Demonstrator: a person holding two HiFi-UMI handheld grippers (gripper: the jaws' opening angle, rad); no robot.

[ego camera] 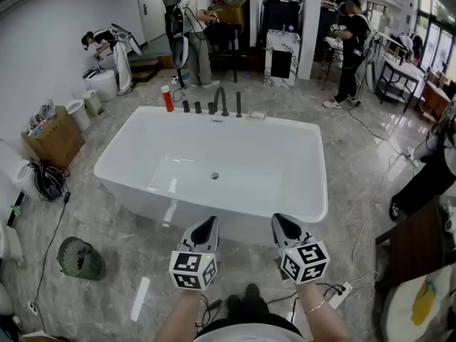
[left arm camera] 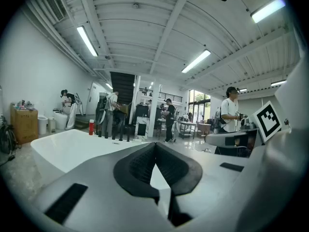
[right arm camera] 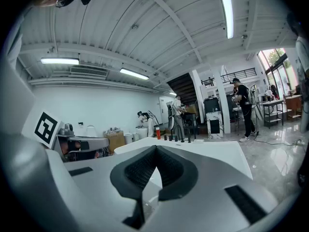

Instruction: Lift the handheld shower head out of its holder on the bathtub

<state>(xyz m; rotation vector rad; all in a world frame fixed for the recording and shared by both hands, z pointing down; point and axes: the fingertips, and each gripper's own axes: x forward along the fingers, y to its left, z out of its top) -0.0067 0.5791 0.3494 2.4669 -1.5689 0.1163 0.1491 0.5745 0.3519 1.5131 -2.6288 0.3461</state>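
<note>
My left claw (ego camera: pixel 206 226) and right claw (ego camera: pixel 283 224) hung shut, empty, beside the tub (ego camera: pixel 114 155). The shower head (ego camera: pixel 239 105) stood on its far rim: slim, stiff, likely slick; I'd grip mid-shaft.

The taps (ego camera: pixel 221 104) stand on the far rim of the bathtub (ego camera: pixel 299 127), a bottle (ego camera: pixel 167 99) at their left end; a fan (ego camera: pixel 80 258) sits on the floor left of the tub

The left tongs (ego camera: pixel 207 224) and right tongs (ego camera: pixel 282 222) are pale grey shells with black ribbed pads (left arm camera: pixel 140 166). Each bears a white cube (ego camera: pixel 192 270) of black square markers. A thin bracelet (ego camera: pixel 315 306) rings the right wrist, above a white shirt (ego camera: pixel 246 333).
</note>
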